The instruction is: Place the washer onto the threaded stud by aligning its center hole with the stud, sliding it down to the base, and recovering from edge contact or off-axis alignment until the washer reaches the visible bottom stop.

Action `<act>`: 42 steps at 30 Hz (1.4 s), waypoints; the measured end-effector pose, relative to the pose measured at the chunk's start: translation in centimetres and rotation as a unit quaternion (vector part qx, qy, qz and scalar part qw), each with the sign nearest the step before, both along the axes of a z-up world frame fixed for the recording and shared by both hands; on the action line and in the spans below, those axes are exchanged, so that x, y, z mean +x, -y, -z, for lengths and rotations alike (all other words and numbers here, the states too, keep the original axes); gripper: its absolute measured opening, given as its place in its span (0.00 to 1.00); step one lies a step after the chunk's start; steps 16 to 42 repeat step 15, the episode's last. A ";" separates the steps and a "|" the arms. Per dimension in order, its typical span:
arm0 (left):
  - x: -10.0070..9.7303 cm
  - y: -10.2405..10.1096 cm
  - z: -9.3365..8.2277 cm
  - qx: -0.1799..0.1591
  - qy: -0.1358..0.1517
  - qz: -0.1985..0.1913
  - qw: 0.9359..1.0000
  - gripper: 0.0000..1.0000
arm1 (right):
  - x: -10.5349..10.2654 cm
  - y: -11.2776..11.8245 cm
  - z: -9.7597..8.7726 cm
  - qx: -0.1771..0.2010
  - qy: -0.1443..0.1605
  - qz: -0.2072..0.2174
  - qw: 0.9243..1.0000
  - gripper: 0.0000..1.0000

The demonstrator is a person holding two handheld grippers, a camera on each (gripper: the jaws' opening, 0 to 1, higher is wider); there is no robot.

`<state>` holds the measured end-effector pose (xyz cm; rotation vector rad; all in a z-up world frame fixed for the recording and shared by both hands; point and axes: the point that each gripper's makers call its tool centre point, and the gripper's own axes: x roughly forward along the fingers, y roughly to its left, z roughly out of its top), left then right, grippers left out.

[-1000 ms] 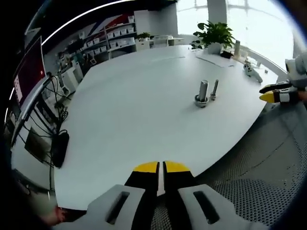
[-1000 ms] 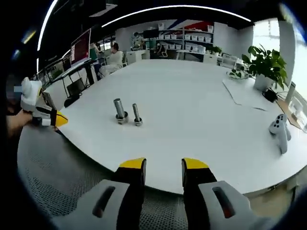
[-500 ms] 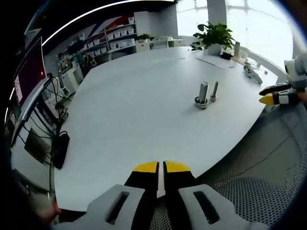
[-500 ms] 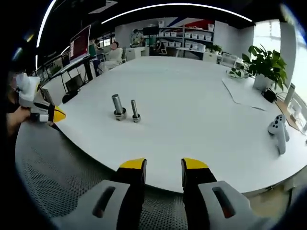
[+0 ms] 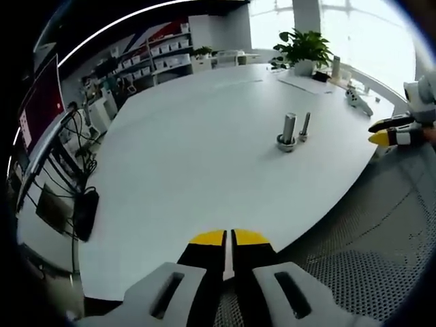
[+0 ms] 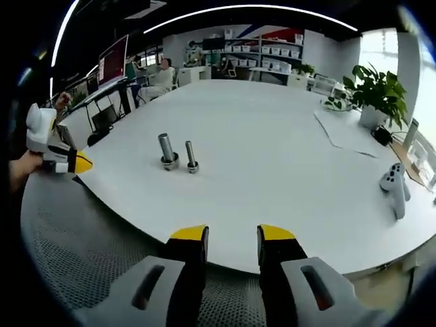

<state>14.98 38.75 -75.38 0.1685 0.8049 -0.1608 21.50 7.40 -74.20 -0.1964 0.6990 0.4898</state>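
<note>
The left hand-held gripper (image 5: 228, 236) hangs off the near edge of the white tabletop (image 5: 197, 143), its yellow-tipped jaws pressed nearly together with only a thin slit between them and nothing held. It touches nothing. From the right gripper view the same left hand-held gripper appears at the left, yellow tip pointing toward the tabletop, held in a hand (image 6: 19, 168).

The right hand-held gripper (image 6: 231, 234) is also short of the tabletop edge, above a grey mesh surface (image 6: 88, 252). Its jaws stand clearly apart, with an empty gap between them; it grips nothing and rests on nothing. In the left gripper view it enters from the right edge, its yellow tips pointed at the tabletop.

Two upright metal pieces stand side by side on the tabletop, well away from both grippers: a thicker stud (image 6: 166, 149) with a ring-like collar at its base, which may be the washer though the detail is too small to tell, and just beside it a thinner bolt (image 6: 191, 156). A potted plant (image 6: 375, 95), a sheet of paper (image 6: 344, 136) and a white controller (image 6: 394, 186) sit farther off.
</note>
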 end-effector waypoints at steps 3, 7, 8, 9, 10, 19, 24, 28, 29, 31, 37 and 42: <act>0.0 -0.1 0.0 0.002 0.000 -0.001 1.000 0.00 | 0.0 0.0 -0.1 0.002 0.003 0.001 1.000 0.31; 0.1 -0.1 0.0 0.003 0.001 0.000 1.000 0.00 | 0.0 0.0 -0.1 0.003 0.003 0.000 1.000 0.31; 0.0 -0.1 0.0 0.004 0.001 0.001 1.000 0.00 | 0.0 0.0 -0.1 0.004 0.005 0.001 1.000 0.31; 0.0 -0.1 0.1 0.004 -0.001 0.002 1.000 0.00 | 0.1 0.0 -0.1 0.004 0.006 0.002 1.000 0.31; 0.0 -0.1 0.1 0.004 -0.001 0.002 1.000 0.00 | 0.1 0.0 -0.2 0.005 0.006 0.003 1.000 0.31; -0.1 0.0 0.1 0.003 -0.003 0.005 1.000 0.00 | 0.1 0.0 -0.2 0.006 0.008 0.003 1.000 0.31; -0.1 0.0 0.1 0.003 -0.003 0.005 1.000 0.00 | 0.1 0.0 -0.2 0.006 0.008 0.003 1.000 0.31; -0.1 0.0 0.1 0.003 -0.003 0.005 1.000 0.00 | 0.1 0.0 -0.2 0.006 0.008 0.003 1.000 0.31; -0.1 0.0 0.1 0.003 -0.003 0.005 1.000 0.00 | 0.1 0.0 -0.2 0.006 0.008 0.003 1.000 0.31; -0.1 0.0 0.1 0.003 -0.003 0.005 1.000 0.00 | 0.1 0.0 -0.2 0.006 0.008 0.003 1.000 0.31; -0.1 0.0 0.1 0.003 -0.003 0.005 1.000 0.00 | 0.1 0.0 -0.2 0.006 0.008 0.003 1.000 0.31; -0.1 0.0 0.1 0.003 -0.003 0.005 1.000 0.00 | 0.1 0.0 -0.2 0.006 0.008 0.003 1.000 0.31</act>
